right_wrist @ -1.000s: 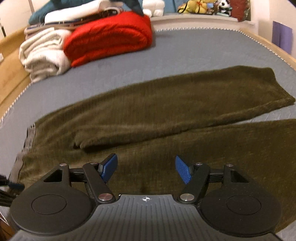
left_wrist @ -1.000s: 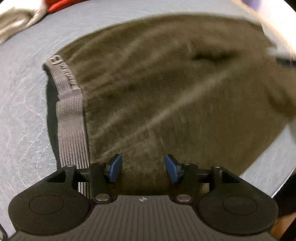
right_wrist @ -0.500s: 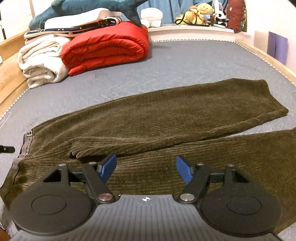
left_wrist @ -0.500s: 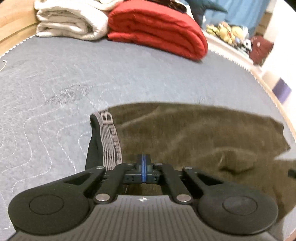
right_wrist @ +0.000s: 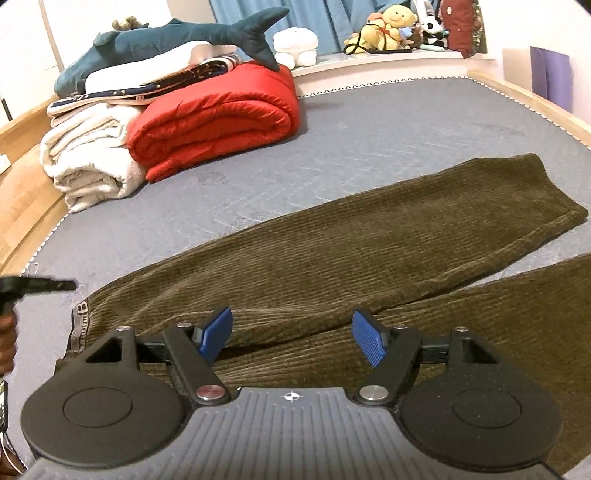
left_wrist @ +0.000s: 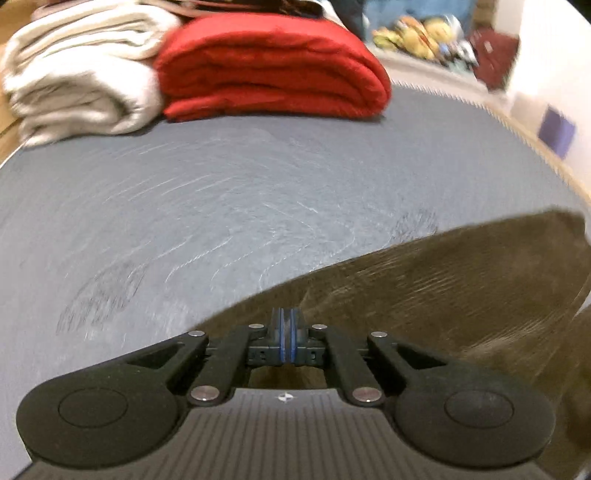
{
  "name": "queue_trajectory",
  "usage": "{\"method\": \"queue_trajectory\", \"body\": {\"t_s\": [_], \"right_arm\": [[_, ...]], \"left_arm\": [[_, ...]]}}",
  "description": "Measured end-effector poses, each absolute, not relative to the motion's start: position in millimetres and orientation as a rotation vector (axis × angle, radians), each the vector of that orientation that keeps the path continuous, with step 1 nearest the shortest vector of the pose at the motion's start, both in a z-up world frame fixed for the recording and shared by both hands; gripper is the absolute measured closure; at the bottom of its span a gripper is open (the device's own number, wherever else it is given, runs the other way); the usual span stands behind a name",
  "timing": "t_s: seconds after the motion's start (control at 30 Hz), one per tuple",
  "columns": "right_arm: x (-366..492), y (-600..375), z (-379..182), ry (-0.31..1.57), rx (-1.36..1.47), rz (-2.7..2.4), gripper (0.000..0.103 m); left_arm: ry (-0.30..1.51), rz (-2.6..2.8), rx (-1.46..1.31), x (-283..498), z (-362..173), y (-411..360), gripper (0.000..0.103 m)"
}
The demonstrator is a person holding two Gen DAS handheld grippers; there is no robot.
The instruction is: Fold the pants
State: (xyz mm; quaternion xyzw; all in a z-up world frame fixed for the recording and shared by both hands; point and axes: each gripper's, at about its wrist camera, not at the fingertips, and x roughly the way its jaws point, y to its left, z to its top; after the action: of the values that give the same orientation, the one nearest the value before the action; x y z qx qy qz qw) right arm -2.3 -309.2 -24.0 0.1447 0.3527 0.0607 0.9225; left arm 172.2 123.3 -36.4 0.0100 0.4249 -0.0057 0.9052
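Olive-brown corduroy pants [right_wrist: 369, 243] lie flat on the grey bed [right_wrist: 406, 125], both legs running to the right, the grey waistband [right_wrist: 79, 325] at the left. My right gripper [right_wrist: 291, 332] is open and empty, hovering over the near leg by the crotch. My left gripper [left_wrist: 286, 332] is shut on the pants [left_wrist: 461, 288] near the waist; the cloth stretches off to the right from its pads. The left gripper also shows as a dark blur at the left edge of the right wrist view [right_wrist: 33, 286].
A folded red quilt [right_wrist: 218, 118] and cream blanket [right_wrist: 88, 162] sit at the back left of the bed, with a plush shark [right_wrist: 166, 37] on top. Stuffed toys [right_wrist: 395, 26] line the far shelf. A wooden bed frame [right_wrist: 22, 192] edges the mattress.
My left gripper went from open over the waist to shut on the cloth, then swung up and left, pulling the pants. The right gripper stayed open and barely moved.
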Motion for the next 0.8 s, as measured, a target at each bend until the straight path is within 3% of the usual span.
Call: {"method": "queue_trajectory", "body": {"t_s": [0.03,0.07,0.2,0.4,0.47,0.5,0.53,0.57,0.8], "right_arm": [[-1.7,-308.3,-23.8,0.727,0.29,0.127,0.029],[-1.4,-308.2,-23.5,0.728,0.283,0.129,0.029],[-1.5,-310.1,-19.3,0.72,0.263,0.134,0.029],[-0.3,-315.8,-15.2,0.714,0.264,0.124,0.027],[0.3,-317.4,-15.7,0.72,0.265,0.121,0.027],[0.4,-318.2,-16.4,0.724,0.264,0.118,0.027],[0.7,-319.2,-17.1,0.727,0.262,0.116,0.027],[0.7,-320.1,-17.5,0.731,0.261,0.111,0.027],[-1.3,-335.8,-19.0,0.735,0.298,0.048,0.027]], "left_arm": [[0.896,-0.024,0.058,184.7,-43.9,122.0,0.096],[0.918,-0.037,0.085,195.1,-50.8,122.3,0.087],[0.964,-0.041,0.159,227.6,-77.8,130.0,0.043],[1.052,-0.049,0.087,254.7,-113.1,147.5,0.024],[1.049,-0.066,0.049,256.3,-117.1,150.3,0.024],[1.048,-0.074,0.031,257.6,-117.7,152.2,0.034],[1.046,-0.089,0.02,257.1,-115.4,152.0,0.05],[1.046,-0.113,0.032,255.8,-112.4,148.5,0.083],[0.908,-0.151,0.415,194.0,-57.3,88.3,0.092]]}}
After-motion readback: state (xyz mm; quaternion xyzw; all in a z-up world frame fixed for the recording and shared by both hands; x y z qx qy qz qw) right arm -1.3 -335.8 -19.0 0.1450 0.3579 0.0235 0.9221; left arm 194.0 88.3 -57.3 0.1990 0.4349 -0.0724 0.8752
